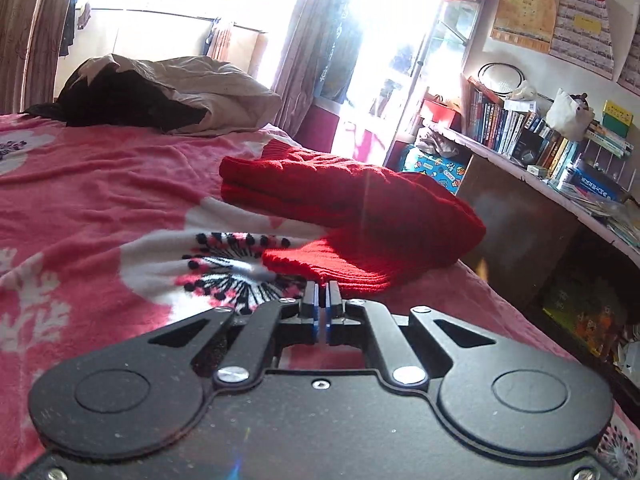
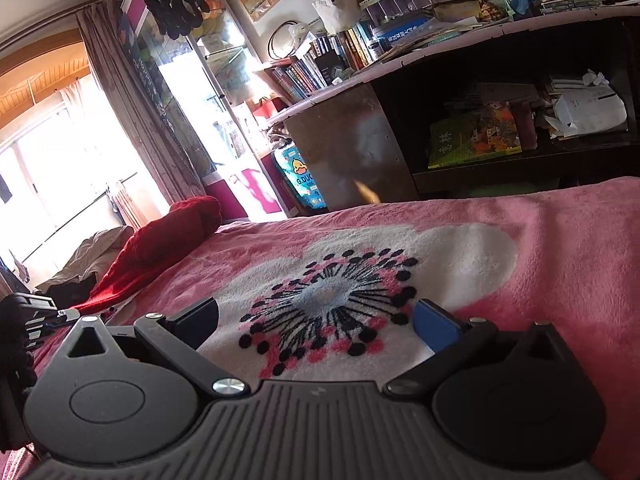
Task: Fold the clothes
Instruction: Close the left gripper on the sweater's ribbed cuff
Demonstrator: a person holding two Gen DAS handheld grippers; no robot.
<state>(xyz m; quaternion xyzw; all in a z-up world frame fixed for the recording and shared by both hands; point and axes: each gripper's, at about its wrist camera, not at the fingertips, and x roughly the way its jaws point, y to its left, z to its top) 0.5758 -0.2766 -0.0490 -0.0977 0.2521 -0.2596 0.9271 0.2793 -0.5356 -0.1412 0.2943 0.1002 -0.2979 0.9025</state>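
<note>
On bed (image 1: 100, 200) | left hand-held gripper (image 1: 323, 286) clenched at red sweater (image 1: 352, 204) hem | right hand-held gripper (image 2: 320, 316) released

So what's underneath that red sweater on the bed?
The red sweater lies on the pink flowered blanket, near the bed's edge by the desk. Whatever is beneath its folded layers is covered and cannot be seen.

The red sweater (image 1: 352, 204) is showing ribbed knit; the blanket (image 1: 100, 200) is looking fleecy; the tongs (image 1: 322, 294) are showing matt black plastic.
</note>
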